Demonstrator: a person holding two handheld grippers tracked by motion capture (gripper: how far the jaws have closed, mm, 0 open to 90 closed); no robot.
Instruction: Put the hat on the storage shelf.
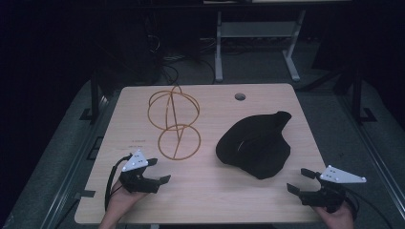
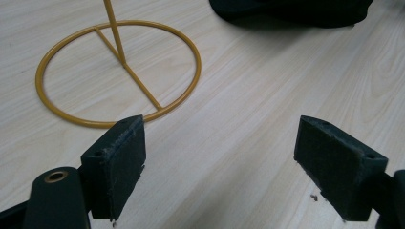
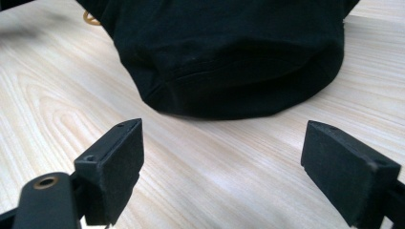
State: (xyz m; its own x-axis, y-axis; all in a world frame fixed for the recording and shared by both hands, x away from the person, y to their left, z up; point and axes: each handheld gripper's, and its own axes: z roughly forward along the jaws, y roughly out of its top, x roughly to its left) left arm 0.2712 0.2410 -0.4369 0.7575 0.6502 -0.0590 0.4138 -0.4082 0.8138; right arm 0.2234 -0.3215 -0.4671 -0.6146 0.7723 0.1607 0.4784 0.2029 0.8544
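Wooden table (image 1: 205, 191), grippers low, agape

black cap (image 3: 229, 52) cropped at top edge, wire stand (image 2: 117, 71) upright cut off

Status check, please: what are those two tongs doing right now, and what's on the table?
Left tongs open, empty, near yellow wire stand. Right tongs open, empty, facing black cap. Nothing between either pair and its object.
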